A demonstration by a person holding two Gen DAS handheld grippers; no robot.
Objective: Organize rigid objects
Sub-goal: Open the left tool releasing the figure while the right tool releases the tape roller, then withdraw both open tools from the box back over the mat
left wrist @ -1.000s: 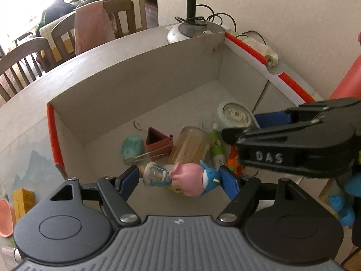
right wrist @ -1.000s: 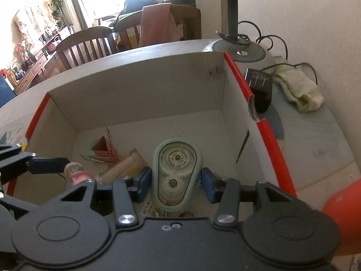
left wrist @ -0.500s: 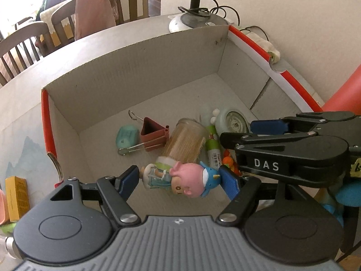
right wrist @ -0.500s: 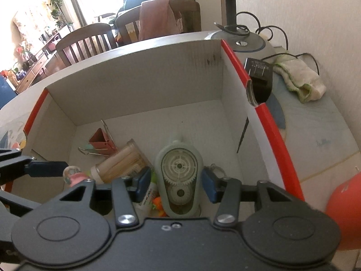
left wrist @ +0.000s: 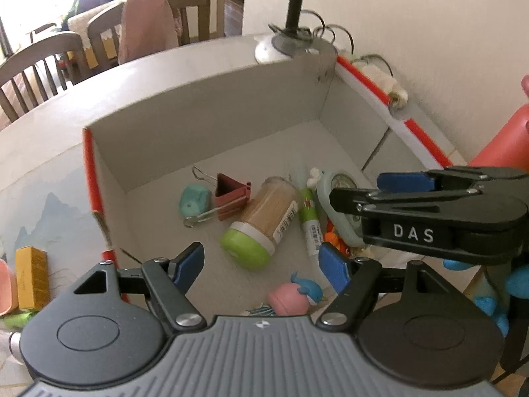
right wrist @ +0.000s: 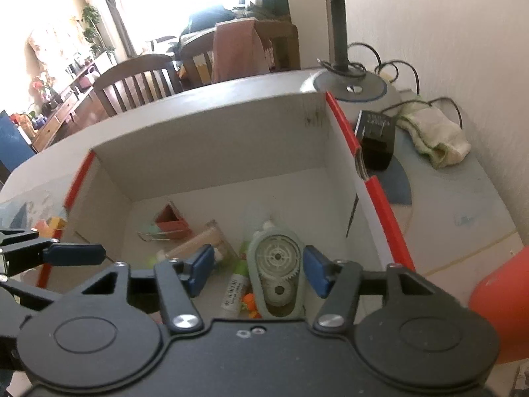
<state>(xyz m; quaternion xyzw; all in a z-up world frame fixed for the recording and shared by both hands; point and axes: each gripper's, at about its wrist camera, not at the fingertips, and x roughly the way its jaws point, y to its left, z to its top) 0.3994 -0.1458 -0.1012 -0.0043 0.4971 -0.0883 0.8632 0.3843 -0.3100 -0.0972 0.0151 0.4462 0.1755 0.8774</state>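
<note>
A pale surface [left wrist: 49, 139] carries an open cardboard box [left wrist: 205, 106] with red-taped edges, set near a white wall; wooden chairs [right wrist: 139, 82] and a bright window fill the room behind, and a lamp base [right wrist: 350, 87] stands past the box's far corner. On the box floor lie a toothpick jar [left wrist: 261, 218], a maroon binder clip [left wrist: 228, 195], a teal piece [left wrist: 195, 200] and a correction-tape dispenser [right wrist: 277, 274]. The left claw [left wrist: 261, 264] stands wide and empty above a pink-and-blue toy [left wrist: 294, 296], which seems to rest on the box floor. The right claw [right wrist: 256, 271] is opening, its pads clear of the dispenser between them.
</note>
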